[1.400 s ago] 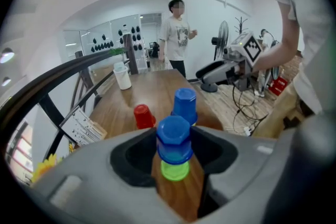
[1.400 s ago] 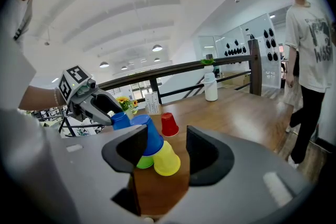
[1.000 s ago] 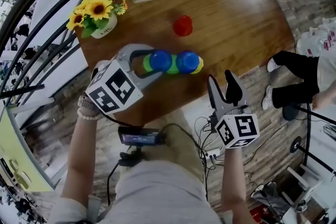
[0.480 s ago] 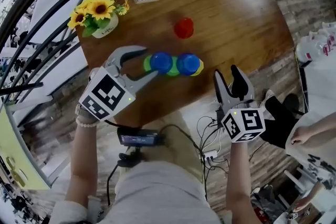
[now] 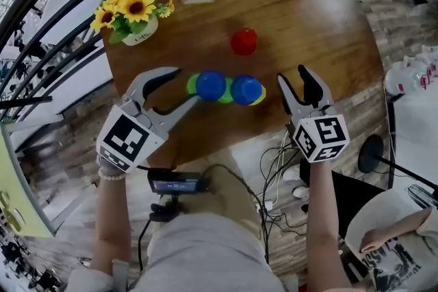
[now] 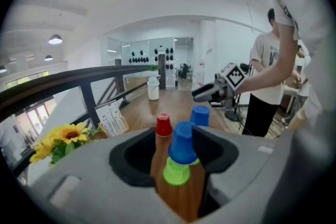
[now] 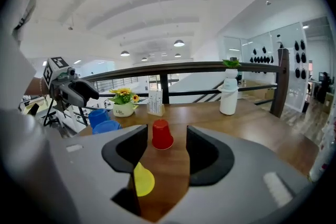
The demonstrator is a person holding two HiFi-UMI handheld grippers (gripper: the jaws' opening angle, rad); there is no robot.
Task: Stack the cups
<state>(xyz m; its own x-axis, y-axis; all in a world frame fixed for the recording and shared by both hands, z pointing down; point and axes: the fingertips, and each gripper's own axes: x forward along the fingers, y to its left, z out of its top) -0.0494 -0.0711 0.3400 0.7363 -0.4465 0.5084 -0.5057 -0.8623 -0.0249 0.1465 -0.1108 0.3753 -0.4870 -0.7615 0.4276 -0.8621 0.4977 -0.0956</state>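
Presently, head view: wooden table (image 5: 321,31); red cup (image 5: 243,42) alone, upside down; blue-on-green pair (image 5: 211,85) touching blue-on-yellow pair (image 5: 246,89) near the front edge. Left gripper (image 5: 185,85) just beside the green-based pair; right gripper (image 5: 293,75) just beside the other.

Left gripper view: jaws wide but closing, blue-on-green pair framed in the gap, untouched.

Right gripper view: jaws wide, gripping nothing (yellow cup (image 7: 143,180) low in the gap, red cup beyond).

Likely hazard: toppling the touching neighbour through an off-centre squeeze.
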